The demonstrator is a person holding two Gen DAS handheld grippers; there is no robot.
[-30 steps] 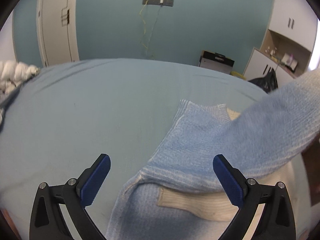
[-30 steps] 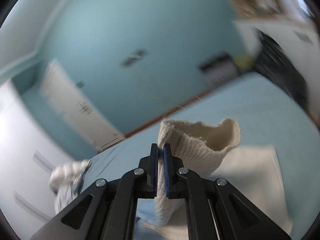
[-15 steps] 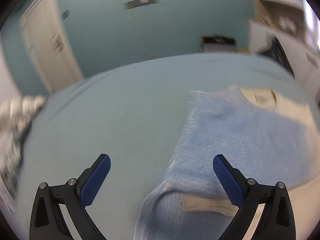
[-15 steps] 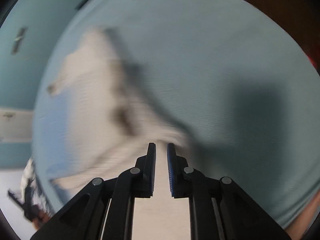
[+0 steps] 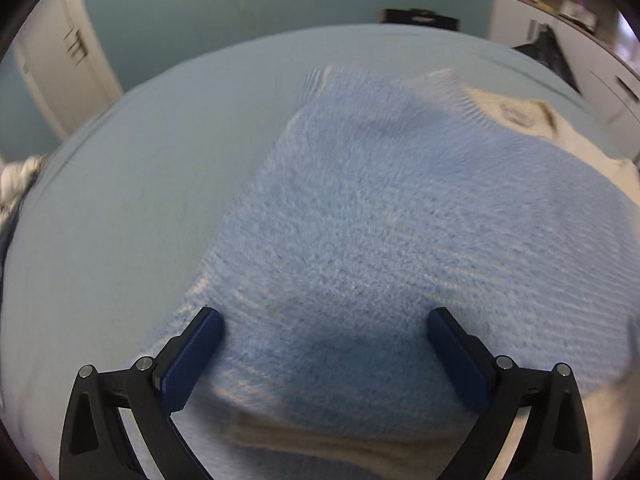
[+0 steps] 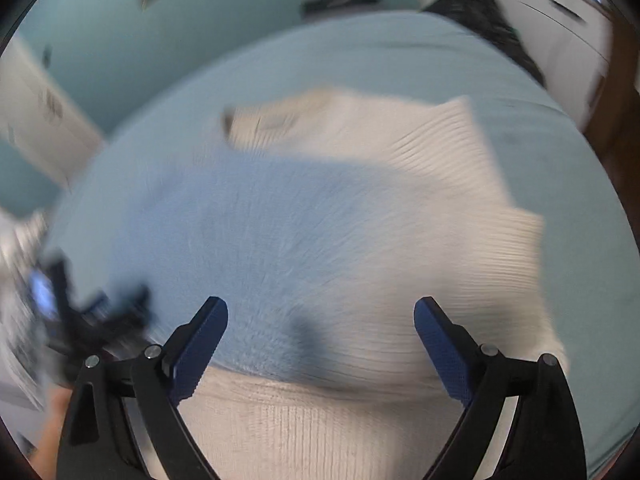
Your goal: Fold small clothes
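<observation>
A small knit sweater, light blue [image 5: 400,208] with cream parts [image 5: 516,114], lies on the pale blue bed. In the right wrist view its blue half [image 6: 248,240] is at the left and its cream half [image 6: 440,208] at the right, with a cream ribbed hem [image 6: 320,428] nearest me. My left gripper [image 5: 324,344] is open and empty, low over the blue knit near its front edge. My right gripper [image 6: 320,332] is open and empty above the sweater's near end. The left gripper shows blurred at the left of the right wrist view [image 6: 100,320].
The bed sheet [image 5: 132,184] stretches left and back. A white door [image 5: 64,64] and teal wall stand behind. White cabinets [image 5: 568,32] with a dark bag [image 5: 548,48] are at the back right. A crumpled white cloth [image 5: 20,184] lies at the bed's left edge.
My right gripper has let go of the cream sleeve, opened wide and swung down over the sweater. The sleeve now lies folded on the body. My left gripper has moved in over the blue knit.
</observation>
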